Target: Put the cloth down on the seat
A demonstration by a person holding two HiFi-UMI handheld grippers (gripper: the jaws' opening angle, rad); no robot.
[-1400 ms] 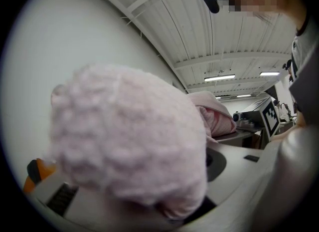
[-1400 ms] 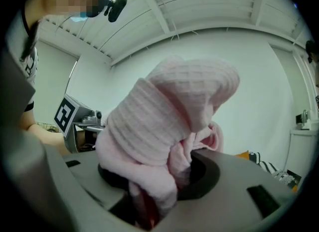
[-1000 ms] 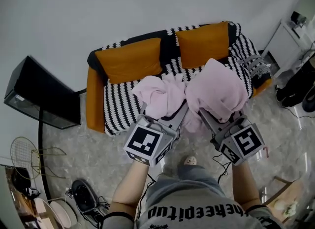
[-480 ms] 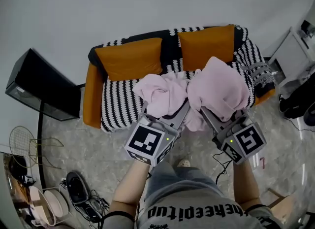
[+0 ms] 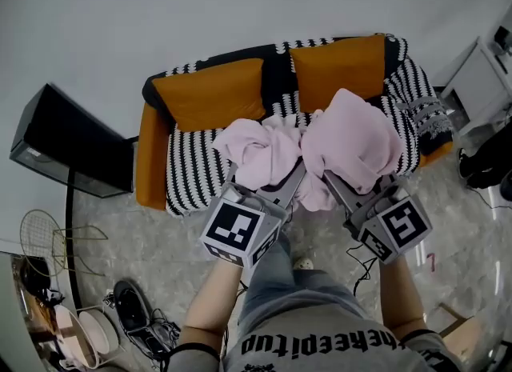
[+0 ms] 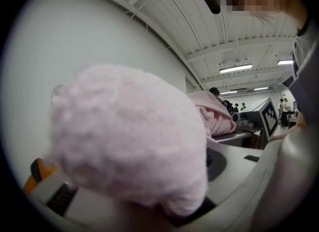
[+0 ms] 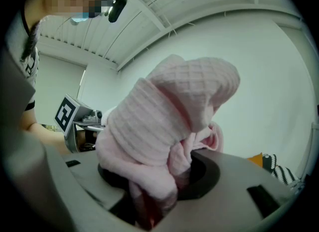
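Bunched, fluffy pale pink waffle-weave cloth [image 5: 352, 142], pinched at 7 o'clock by left gripper [image 5: 268, 194], at 5 o'clock by right gripper [image 5: 348, 194], above black-and-white striped sofa seat [image 5: 192, 174].

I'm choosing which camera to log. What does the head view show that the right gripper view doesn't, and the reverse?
Only the head view: the whole orange sofa with its black-and-white striped throw, the black box beside it, the grey marbled floor. Only the right gripper view: the white ribbed ceiling, and, close up, the jaws of the right gripper closed on the pink waffle-knit cloth. Both: that cloth, the left gripper with its marker cube, a corner of the sofa.
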